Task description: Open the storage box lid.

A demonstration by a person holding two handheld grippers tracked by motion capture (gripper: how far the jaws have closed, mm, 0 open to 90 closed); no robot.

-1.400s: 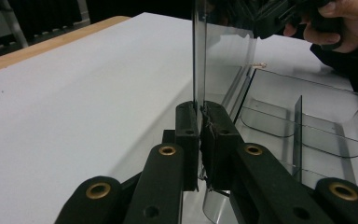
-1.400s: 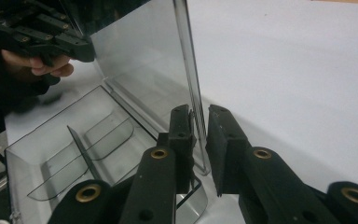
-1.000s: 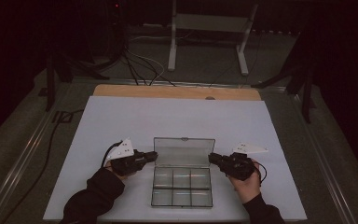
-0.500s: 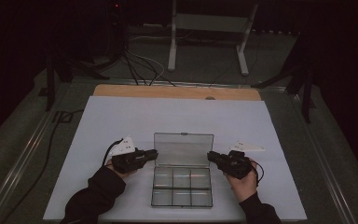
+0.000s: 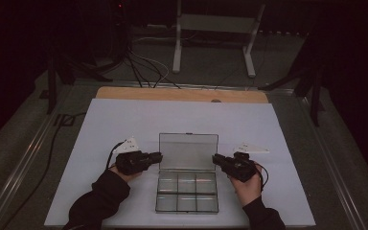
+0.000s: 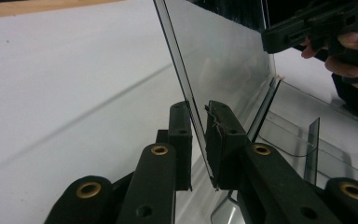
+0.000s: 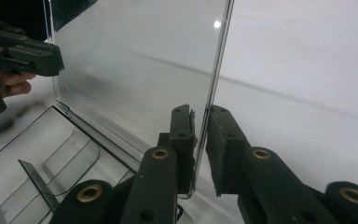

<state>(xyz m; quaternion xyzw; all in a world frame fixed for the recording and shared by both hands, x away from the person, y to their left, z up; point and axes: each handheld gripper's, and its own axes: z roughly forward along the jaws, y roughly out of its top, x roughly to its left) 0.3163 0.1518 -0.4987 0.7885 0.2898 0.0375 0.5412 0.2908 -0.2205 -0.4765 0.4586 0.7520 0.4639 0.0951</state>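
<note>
1. We've got the clear compartment box (image 5: 187, 190) on the white sheet (image 5: 124, 120), near our edge of it, between both hands, so each reaches one side.
2. Lid (image 5: 188, 151) stands upright off the rear hinge; we judge it's held there to keep the compartments open.
3. Left gripper (image 6: 199, 135): jaws straddle the lid's left edge, small gap at one pad, so loosely pinched.
4. Right gripper (image 7: 200, 140): same on the right edge.
</note>
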